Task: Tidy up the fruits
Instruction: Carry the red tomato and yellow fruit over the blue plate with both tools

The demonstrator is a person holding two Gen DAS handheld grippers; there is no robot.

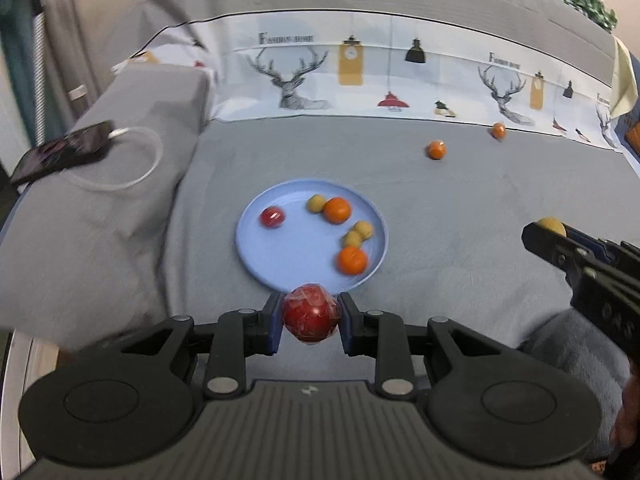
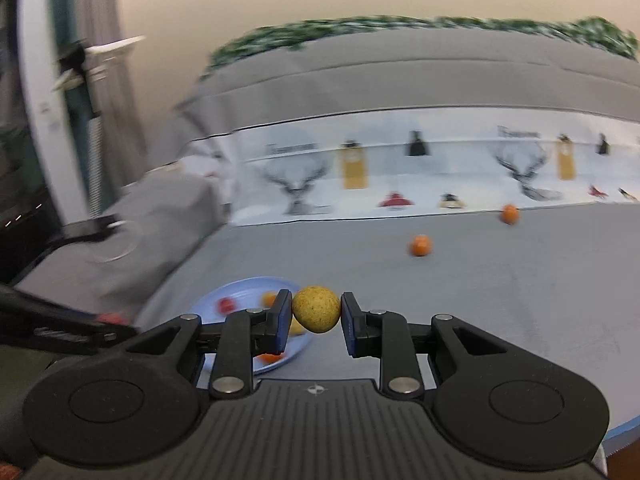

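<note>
Soft, even indoor light is filling both my fisheye views; edges are curving strongly, and my right view is smearing with motion blur.

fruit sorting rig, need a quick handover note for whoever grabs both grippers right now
Left gripper: shut on a wrapped red fruit, held at the near rim of the blue plate.
Right gripper: shut on a yellow-brown fruit, held off to the right of the plate, above the grey cover.
Done: the plate holds one red fruit, two oranges and three small yellow fruits.
Left: set down both held fruits on the plate, then fetch the two loose oranges near the patterned cloth.
</note>
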